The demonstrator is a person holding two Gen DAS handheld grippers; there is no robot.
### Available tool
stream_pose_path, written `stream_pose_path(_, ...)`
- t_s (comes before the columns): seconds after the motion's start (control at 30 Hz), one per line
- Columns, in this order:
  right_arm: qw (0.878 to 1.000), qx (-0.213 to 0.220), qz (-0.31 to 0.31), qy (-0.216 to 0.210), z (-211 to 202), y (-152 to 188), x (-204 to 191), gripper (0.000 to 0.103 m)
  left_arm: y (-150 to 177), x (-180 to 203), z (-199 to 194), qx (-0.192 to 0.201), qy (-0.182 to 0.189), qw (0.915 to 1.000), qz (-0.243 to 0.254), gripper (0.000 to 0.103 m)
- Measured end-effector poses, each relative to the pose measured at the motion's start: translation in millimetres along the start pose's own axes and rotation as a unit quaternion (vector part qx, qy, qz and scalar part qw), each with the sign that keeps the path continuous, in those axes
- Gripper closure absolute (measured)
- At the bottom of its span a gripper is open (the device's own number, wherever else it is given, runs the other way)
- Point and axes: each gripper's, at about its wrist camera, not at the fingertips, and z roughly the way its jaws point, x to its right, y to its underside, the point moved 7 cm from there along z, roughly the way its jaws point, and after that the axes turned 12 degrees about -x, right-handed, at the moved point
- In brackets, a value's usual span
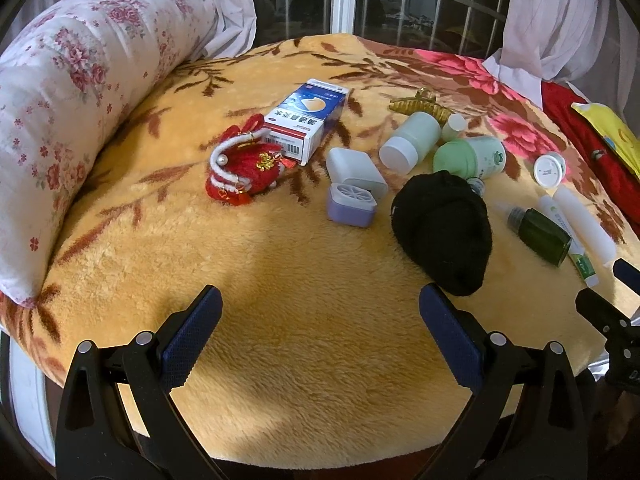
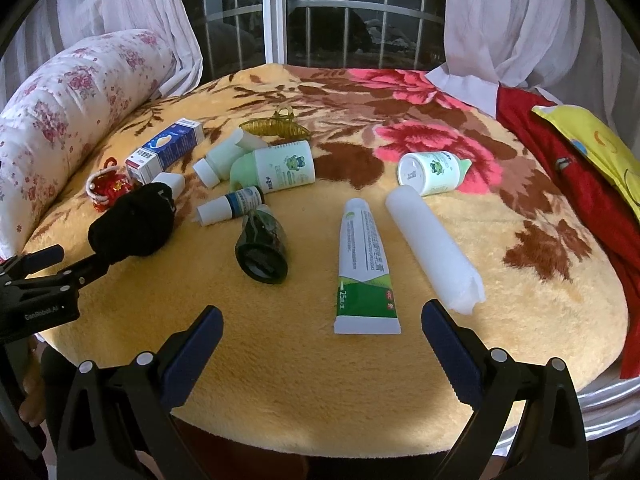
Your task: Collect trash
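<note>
Both tools (image 1: pixel 320 336) (image 2: pixel 322 356) wide, empty, over yellow floral blanket (image 2: pixel 304 392); barred window (image 2: pixel 340 20), curtains (image 2: pixel 520 20) behind.

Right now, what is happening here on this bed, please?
A person holds two grippers over a bed covered with a yellow flowered blanket. The left gripper and the right gripper are both open and hold nothing. Small things lie scattered ahead: an ointment tube, a white roll, a dark green bottle, a black cloth bundle, a blue and white medicine box. Nothing is collected yet.
</note>
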Motion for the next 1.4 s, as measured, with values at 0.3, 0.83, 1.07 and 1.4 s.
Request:
stream_pose_path(0.3,1.000,-0.002,0.005,-0.001,1.0,0.7,2.3,0.005,0.8,1.4,-0.7,-0.001,0.002,1.0000,-0.001,0.007)
stream_pose_path(0.83,1.000,-0.002,0.005,0.000,1.8,0.9,2.5,0.005,2.9,2.7,-1.2,-0.003,0.004,1.0000,-0.001,0.007)
stream_pose_path(1.07,1.000,-0.002,0.006,0.000,2.2,1.4,3.4,0.005,4.8,6.3,-2.1,0.000,0.004,1.0000,0.001,0.007)
stream_pose_path(1.4,1.000,-0.005,0.009,0.001,3.6,2.3,6.8,0.005,3.2,7.3,-1.2,-0.006,0.011,0.9999,0.001,0.007)
